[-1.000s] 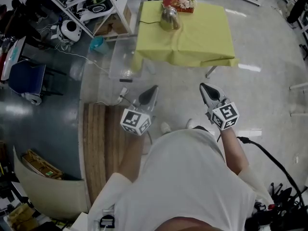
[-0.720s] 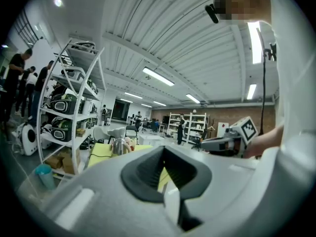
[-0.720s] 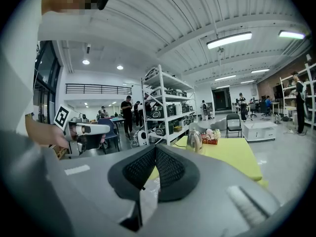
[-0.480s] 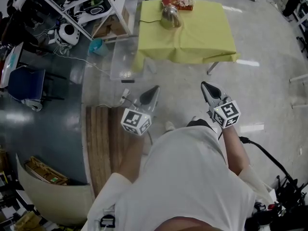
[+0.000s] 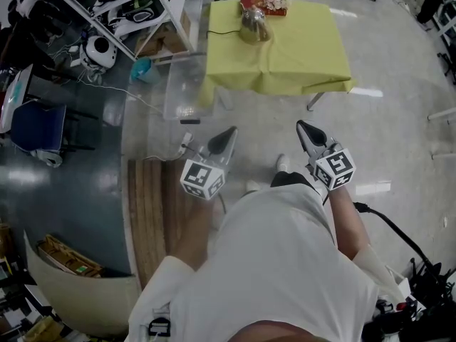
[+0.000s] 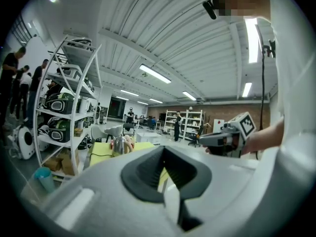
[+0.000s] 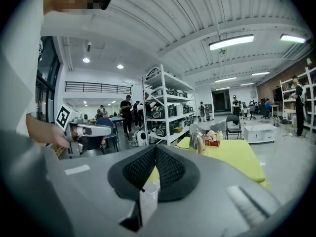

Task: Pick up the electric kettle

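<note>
Shiny, rounded metal electric kettle [image 5: 252,24]

White short-sleeved top [image 5: 278,262], loose fit. Dark trousers [image 5: 288,180] and pale shoes [image 5: 281,164] just show past its hem. Left gripper [image 5: 226,135] and right gripper [image 5: 302,127] are the same build: grey shells tapering to a point, darker toward the tip. Each carries a white marker cube [image 5: 201,179] with black square codes on its faces. Gripper views: light grey moulded body and black pads [image 6: 145,174], ribbed on the left unit, fine mesh texture on the right. Black cable [image 5: 388,223] runs off by the right forearm.
</note>
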